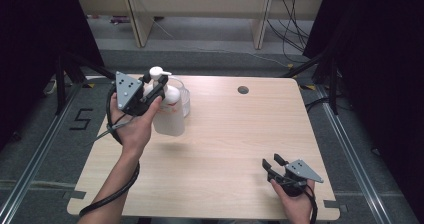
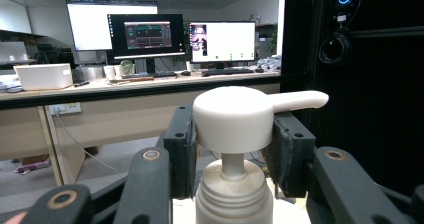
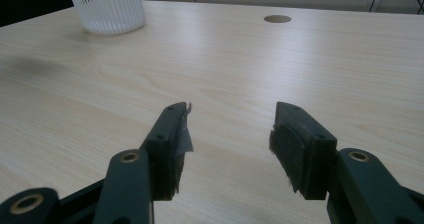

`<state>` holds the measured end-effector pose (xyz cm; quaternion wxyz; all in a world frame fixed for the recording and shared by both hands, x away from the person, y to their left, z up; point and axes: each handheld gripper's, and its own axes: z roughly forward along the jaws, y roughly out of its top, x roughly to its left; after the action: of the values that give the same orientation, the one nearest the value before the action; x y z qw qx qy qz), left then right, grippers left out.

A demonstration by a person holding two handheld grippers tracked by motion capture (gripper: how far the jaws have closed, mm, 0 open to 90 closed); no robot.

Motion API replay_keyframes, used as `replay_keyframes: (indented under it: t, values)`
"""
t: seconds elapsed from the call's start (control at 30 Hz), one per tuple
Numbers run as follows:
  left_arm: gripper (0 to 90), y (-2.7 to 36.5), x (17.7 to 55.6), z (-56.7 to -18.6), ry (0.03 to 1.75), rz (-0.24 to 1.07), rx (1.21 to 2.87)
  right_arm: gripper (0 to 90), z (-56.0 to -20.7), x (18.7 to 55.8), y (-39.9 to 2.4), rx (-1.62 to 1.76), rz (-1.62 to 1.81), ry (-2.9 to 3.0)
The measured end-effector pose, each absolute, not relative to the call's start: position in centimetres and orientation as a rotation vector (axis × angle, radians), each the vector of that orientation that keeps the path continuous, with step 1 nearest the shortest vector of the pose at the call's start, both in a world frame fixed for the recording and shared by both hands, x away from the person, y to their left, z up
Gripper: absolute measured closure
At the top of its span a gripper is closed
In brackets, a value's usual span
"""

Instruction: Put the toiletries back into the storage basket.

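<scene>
Pump bottle [image 1: 168,111] hangs above the table's [image 1: 225,149] far left, left gripper [image 2: 232,149] clamped on its pump head; right gripper [image 3: 230,134] idle, spread; the smooth head could slip free.

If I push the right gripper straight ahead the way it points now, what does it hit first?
Probably nothing soon: the right gripper stands open over bare table. The white ribbed container sits far off to the left of its line, though depth is hard to judge.
</scene>
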<state>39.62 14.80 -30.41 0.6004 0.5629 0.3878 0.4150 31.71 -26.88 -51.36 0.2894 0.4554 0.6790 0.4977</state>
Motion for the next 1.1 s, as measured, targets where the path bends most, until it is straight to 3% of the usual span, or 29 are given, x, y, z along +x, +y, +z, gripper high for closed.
replay_keyframes:
  t: [1.1]
  values:
    - [59.0,15.2,40.8,-28.5,0.894,0.979,1.298,48.5,-51.4,31.7,-26.9,1.213,1.325,1.819]
